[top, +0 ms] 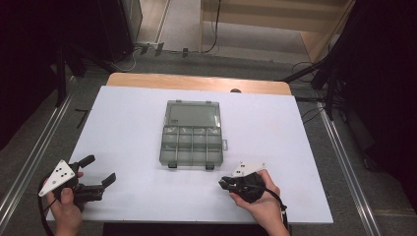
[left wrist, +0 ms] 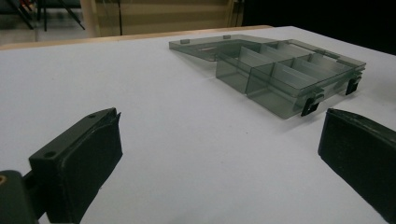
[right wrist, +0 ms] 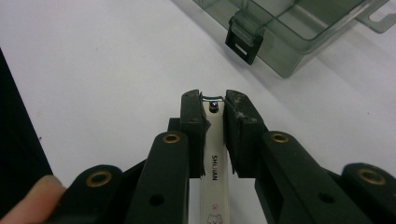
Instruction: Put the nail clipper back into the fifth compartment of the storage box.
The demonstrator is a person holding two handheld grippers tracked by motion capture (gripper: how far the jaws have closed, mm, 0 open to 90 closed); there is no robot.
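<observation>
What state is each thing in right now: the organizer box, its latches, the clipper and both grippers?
Smoky translucent plastic organizer box: lid open, laid flat behind it; compartments look empty.
Black front latches: unfastened.
White nail clipper: clamped lengthwise between jaws, off the box.
Right gripper: shut on the clipper, near the box's front.
Left gripper: jaws wide open, holding nothing.

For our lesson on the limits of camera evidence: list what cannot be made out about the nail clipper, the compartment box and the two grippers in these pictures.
- Nail clipper: right gripper view; its lower end is cut off by the bottom edge, its sides are covered by the right gripper.
- Compartment box: high view too small to tell whether the compartments hold anything.
- Box latches: left gripper view, too blurred to tell detail.
- Left gripper: its right jaw is cut off by the frame edge.
</observation>
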